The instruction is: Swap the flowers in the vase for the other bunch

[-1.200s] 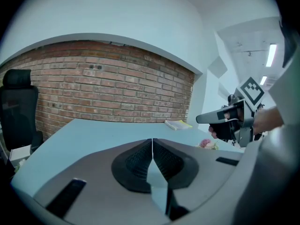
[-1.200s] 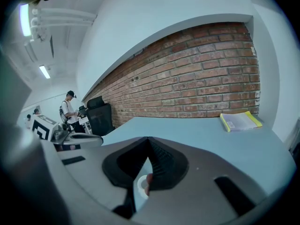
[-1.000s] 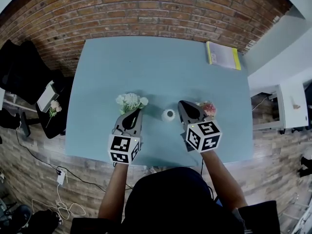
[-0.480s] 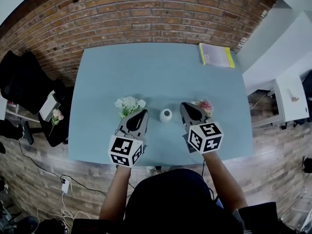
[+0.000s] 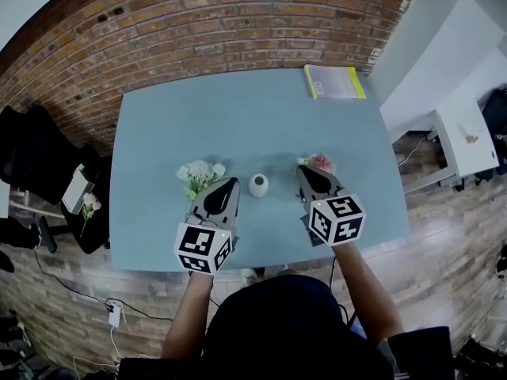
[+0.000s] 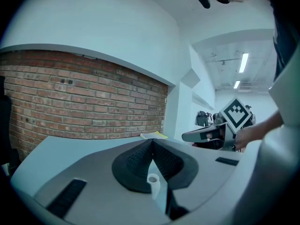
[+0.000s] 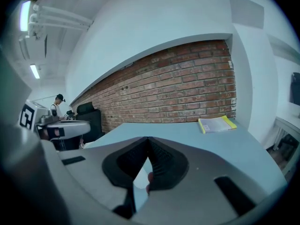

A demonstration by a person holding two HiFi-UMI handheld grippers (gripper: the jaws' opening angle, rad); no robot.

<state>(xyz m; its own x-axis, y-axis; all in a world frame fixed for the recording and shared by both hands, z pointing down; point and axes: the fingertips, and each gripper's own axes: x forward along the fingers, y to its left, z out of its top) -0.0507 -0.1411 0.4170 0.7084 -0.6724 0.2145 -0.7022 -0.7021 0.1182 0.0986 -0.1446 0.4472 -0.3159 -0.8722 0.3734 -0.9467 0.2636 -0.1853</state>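
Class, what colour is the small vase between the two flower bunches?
White; the vase shows best in the head view.

This looks like an office or lab workroom. A bare brick wall [image 5: 238,22] spans the top of the head view behind a plain blue-grey table [image 5: 238,109]. Black office chairs [image 5: 36,153] stand at the left edge and a white desk [image 5: 463,133] at the right. Cables [image 5: 87,291] trail across the wood-plank floor [image 5: 451,236] at lower left. Tube lights [image 6: 243,62] show on the ceiling, upper right in the left gripper view.
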